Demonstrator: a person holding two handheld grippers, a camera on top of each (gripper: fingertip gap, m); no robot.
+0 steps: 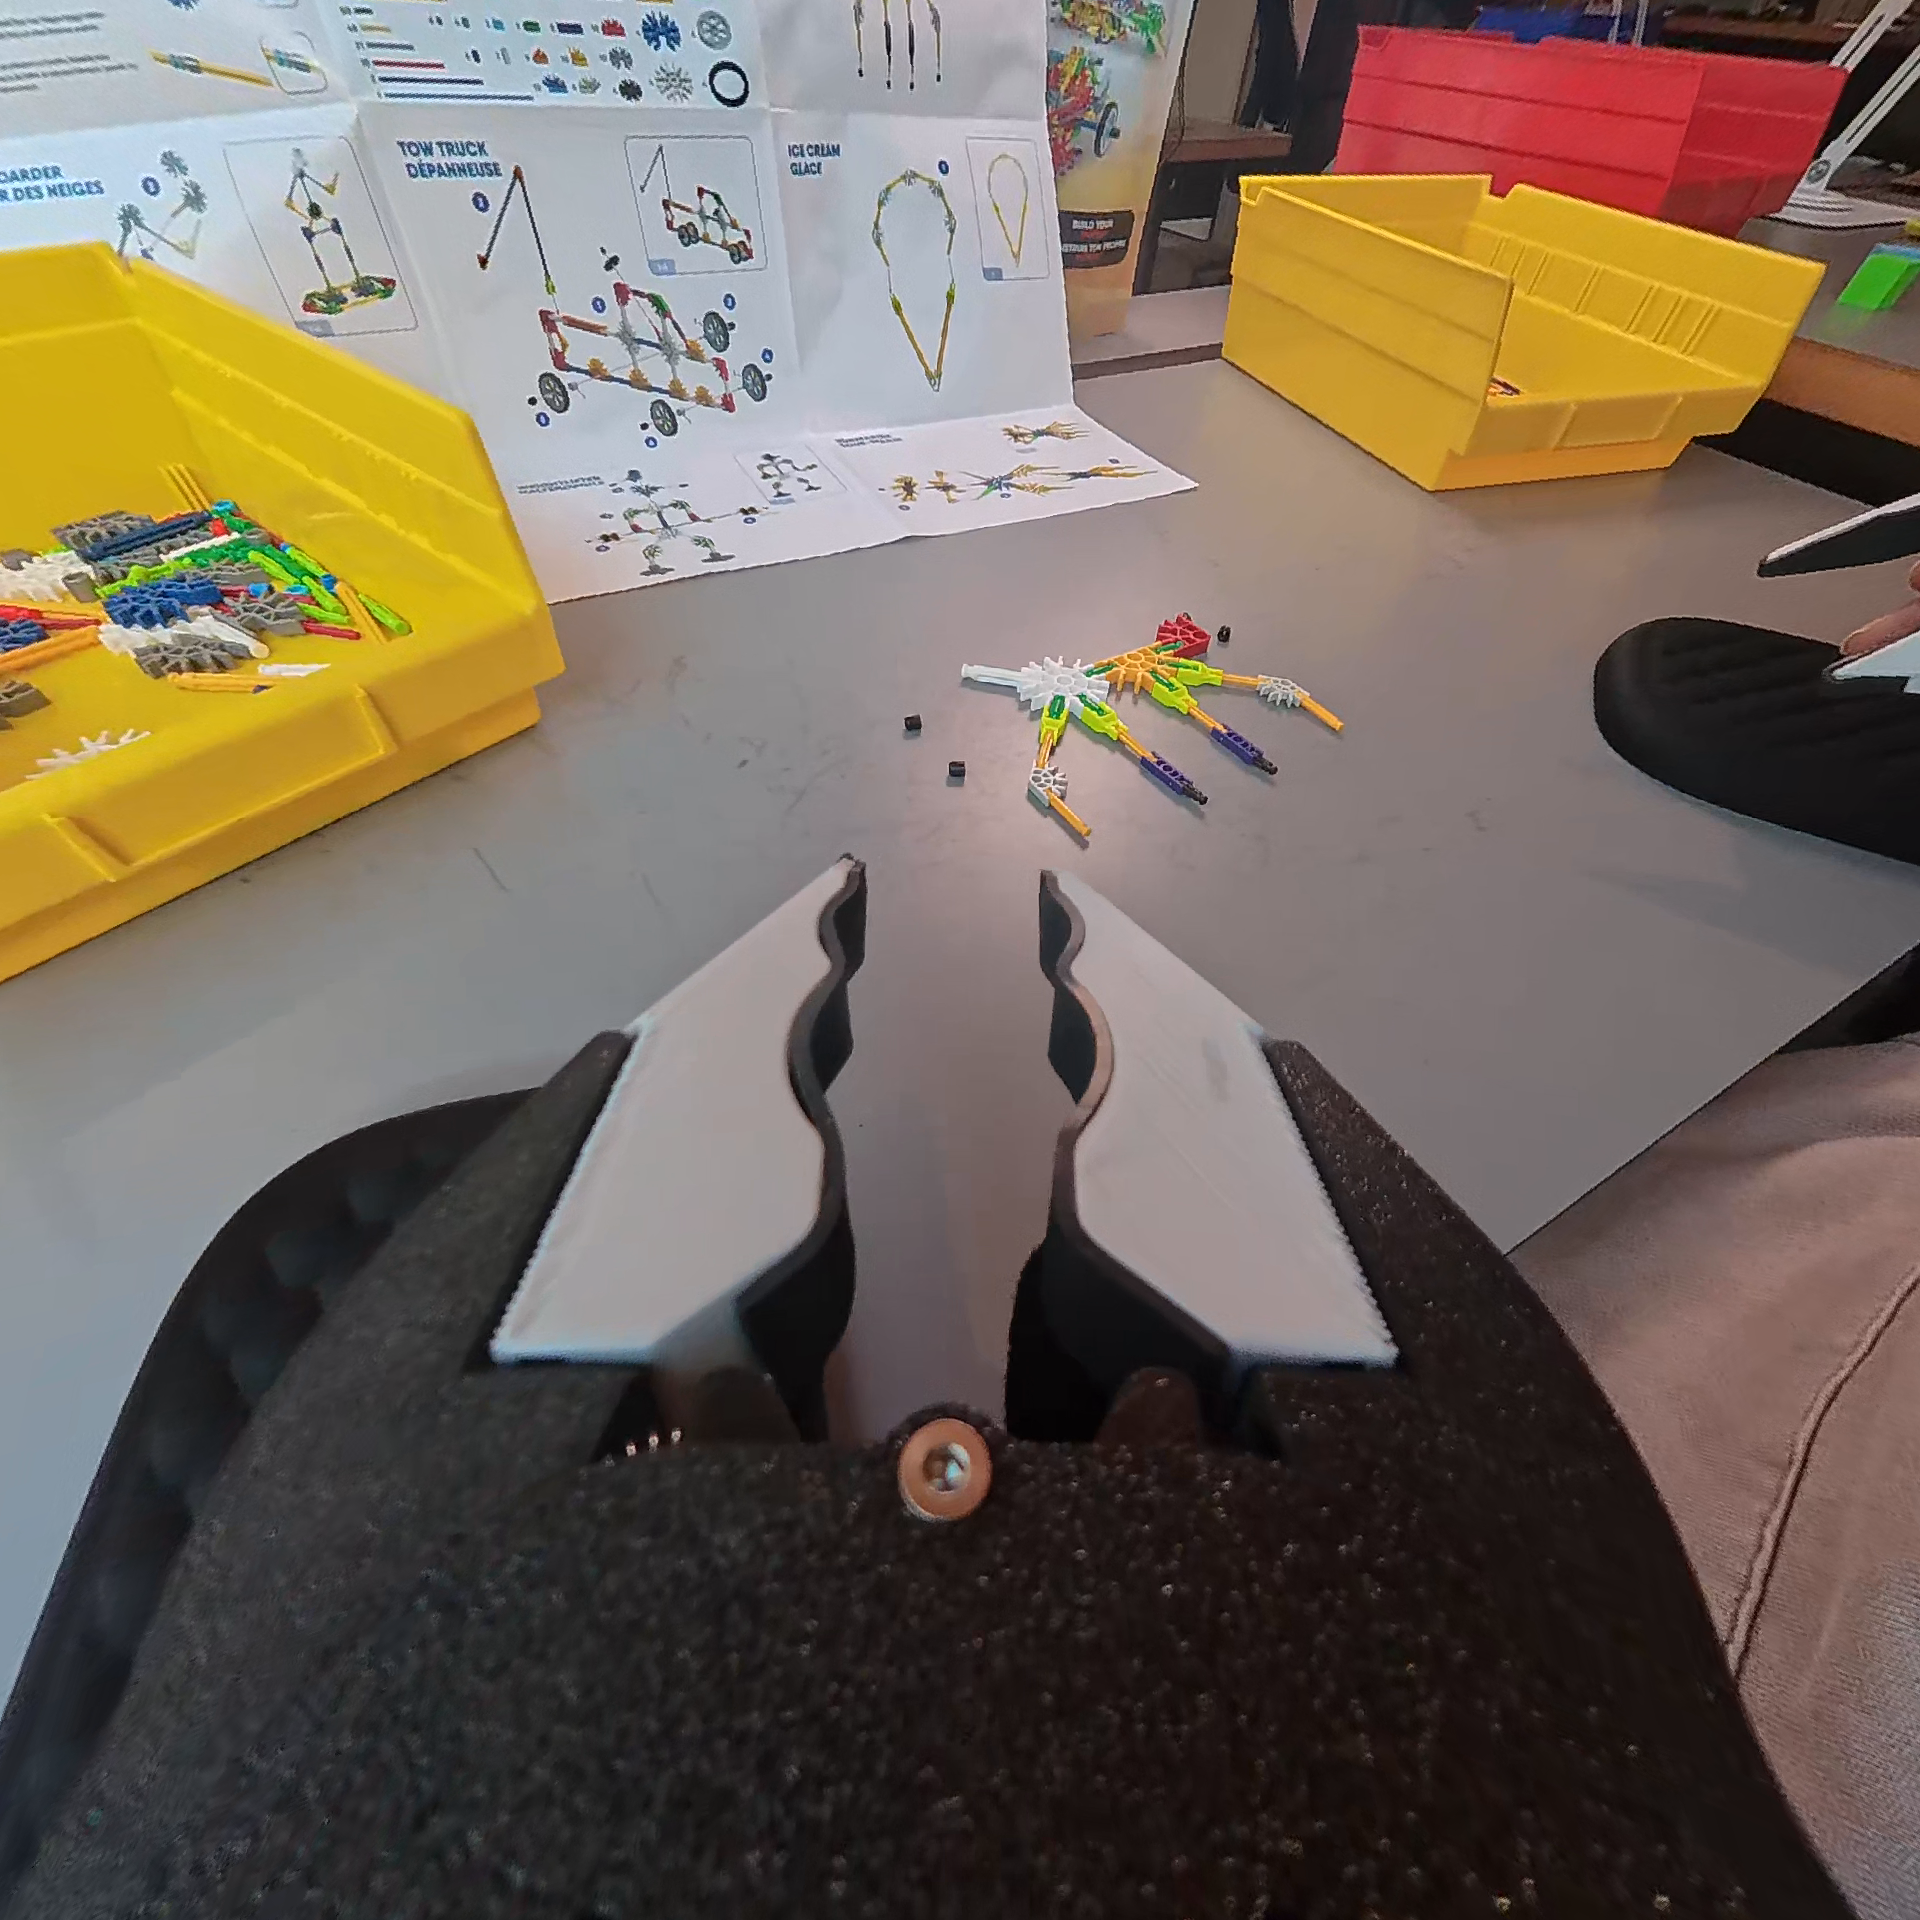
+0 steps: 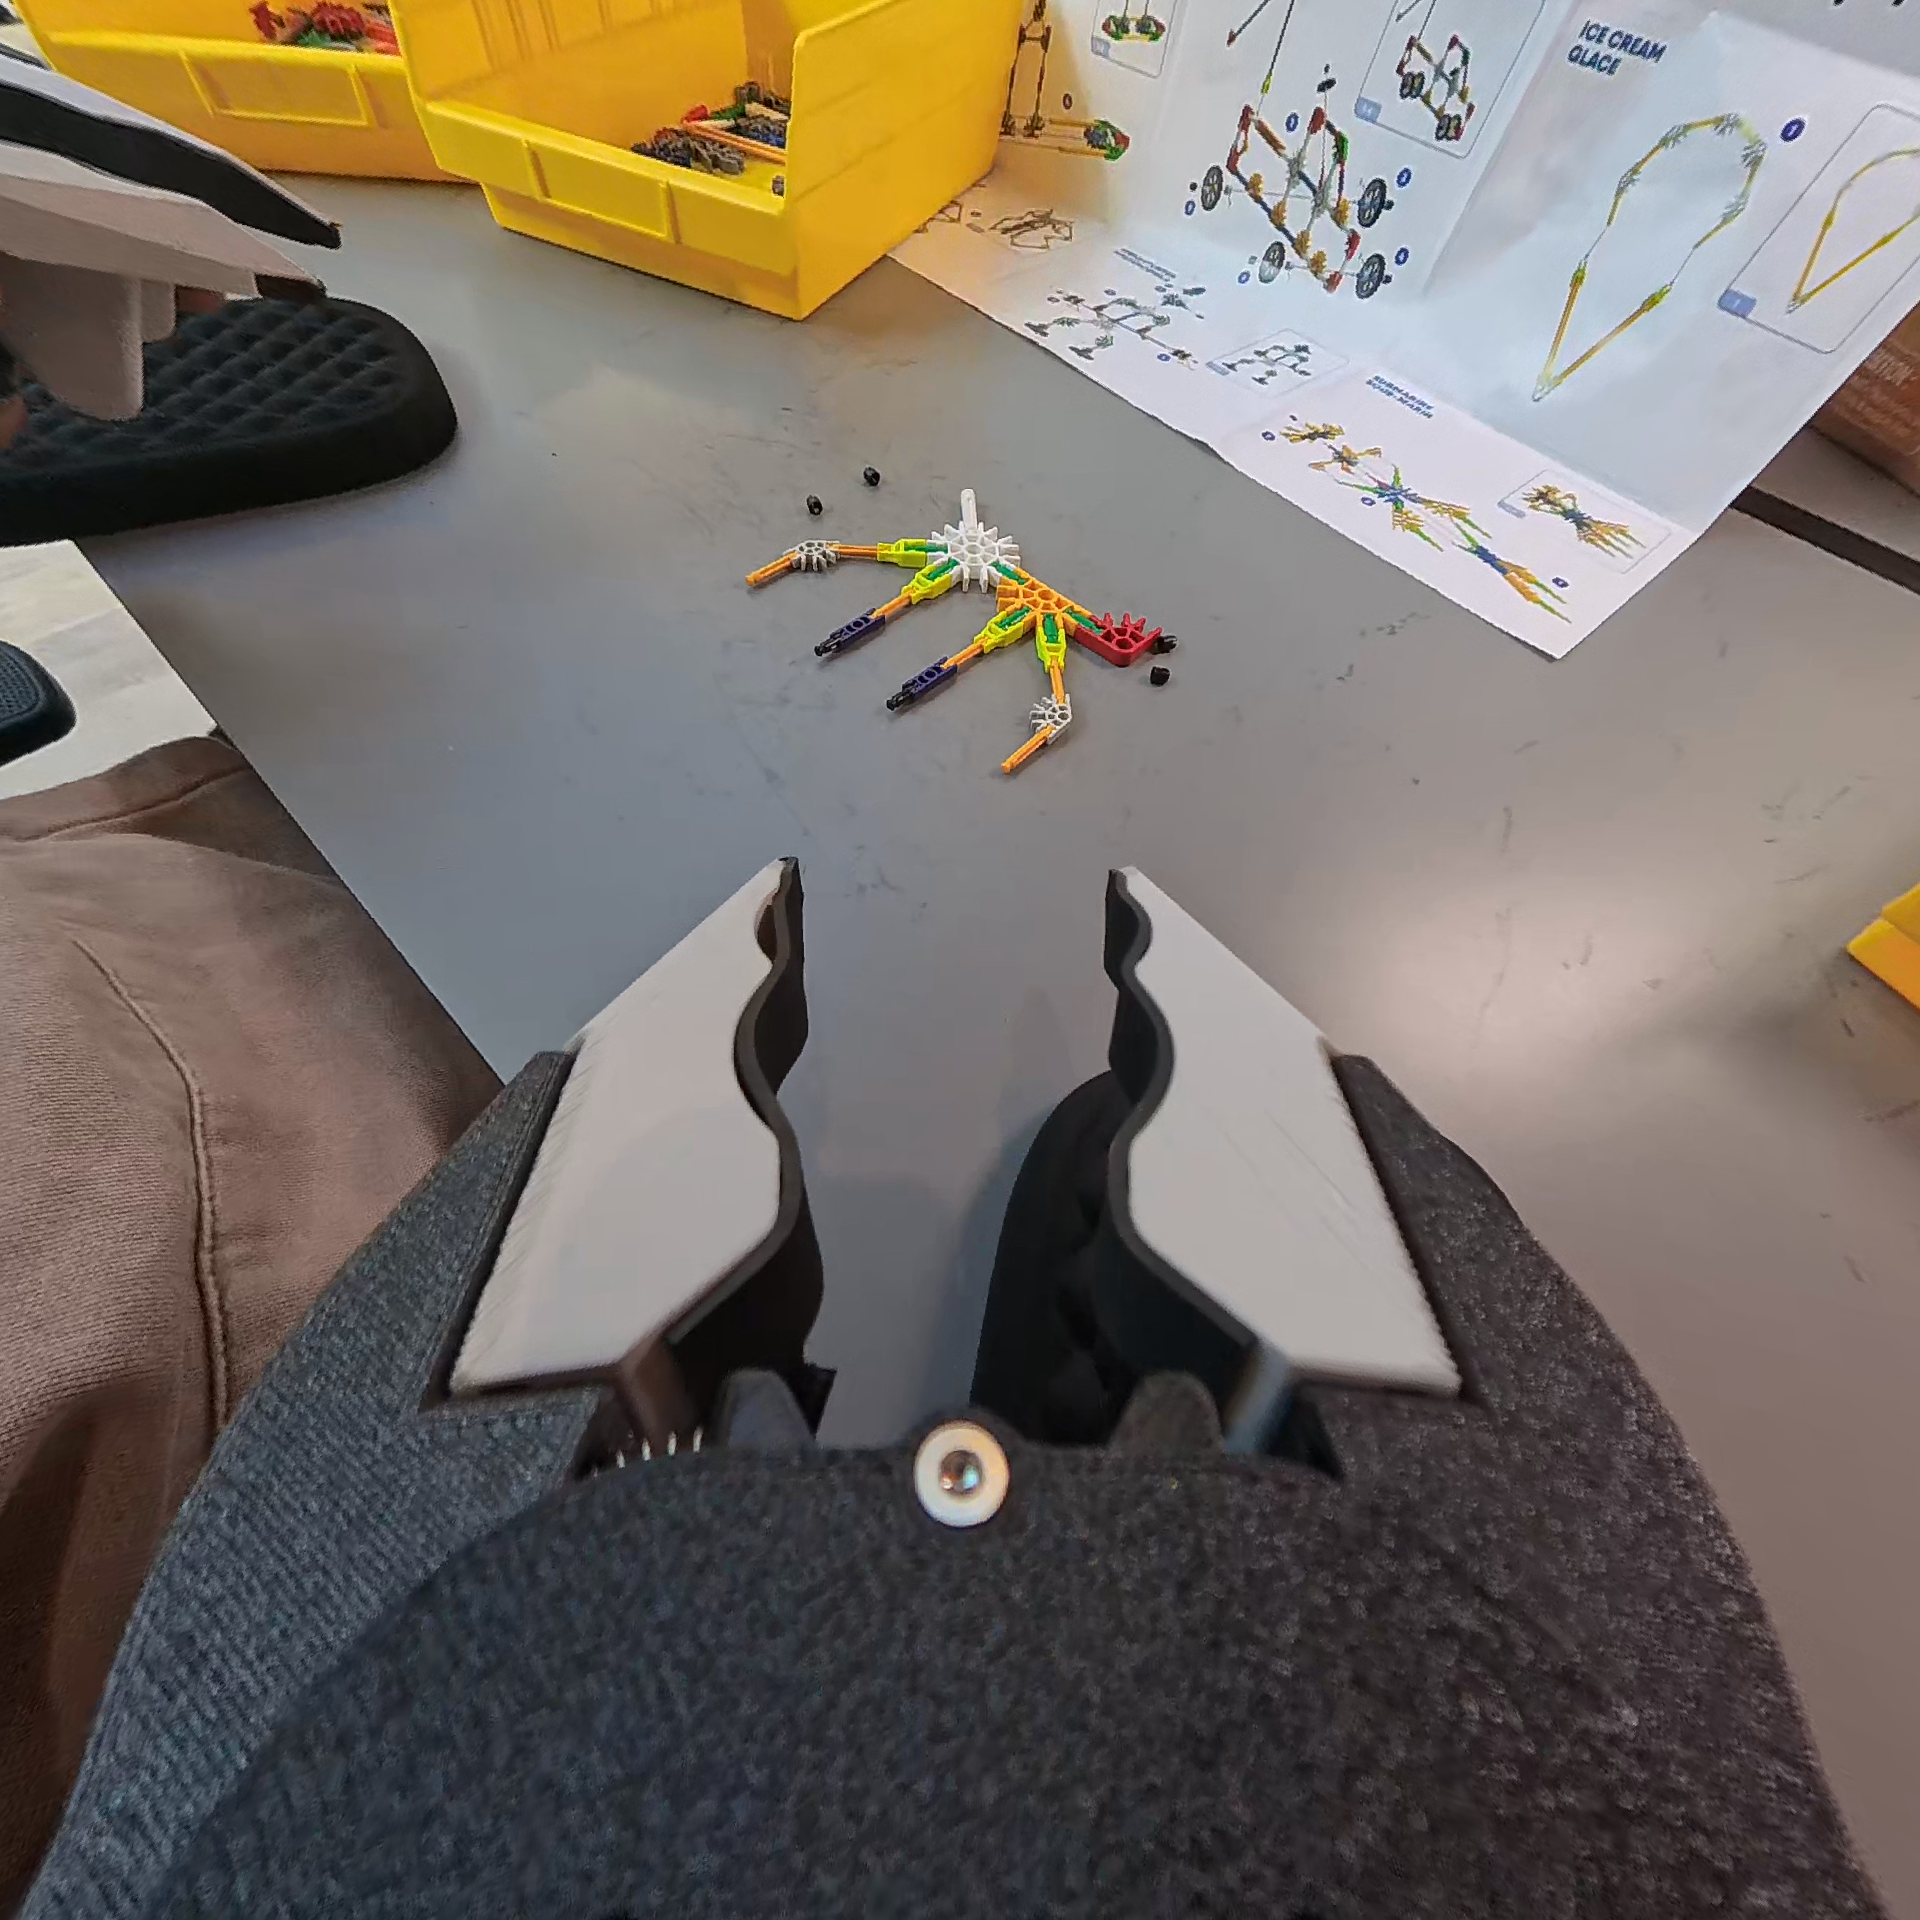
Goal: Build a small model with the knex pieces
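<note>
Both the left gripper (image 1: 951, 873) and the right gripper (image 2: 954, 878) hover with jaws released and empty over the grey desk (image 1: 727, 935), near its front edge, and a careless sweep could scatter the tiny black plastic caps (image 1: 912, 723) beside the flat colourful rod-and-connector toy model (image 1: 1132, 696).

Left gripper (image 1: 951, 873): jaws apart, empty, hovering over grey counter (image 1: 727, 810), nearest a flat toy rod-and-connector build (image 1: 1132, 701) just ahead. Build lies flat: white snowflake hub, orange fan connector, red corner piece, green/yellow clips, orange rods w/ purple ends. Small black beads (image 1: 912, 722) loose beside it. Right gripper (image 2: 954, 873): jaws apart, empty, same build (image 2: 977, 613) ahead, not touching.
</note>
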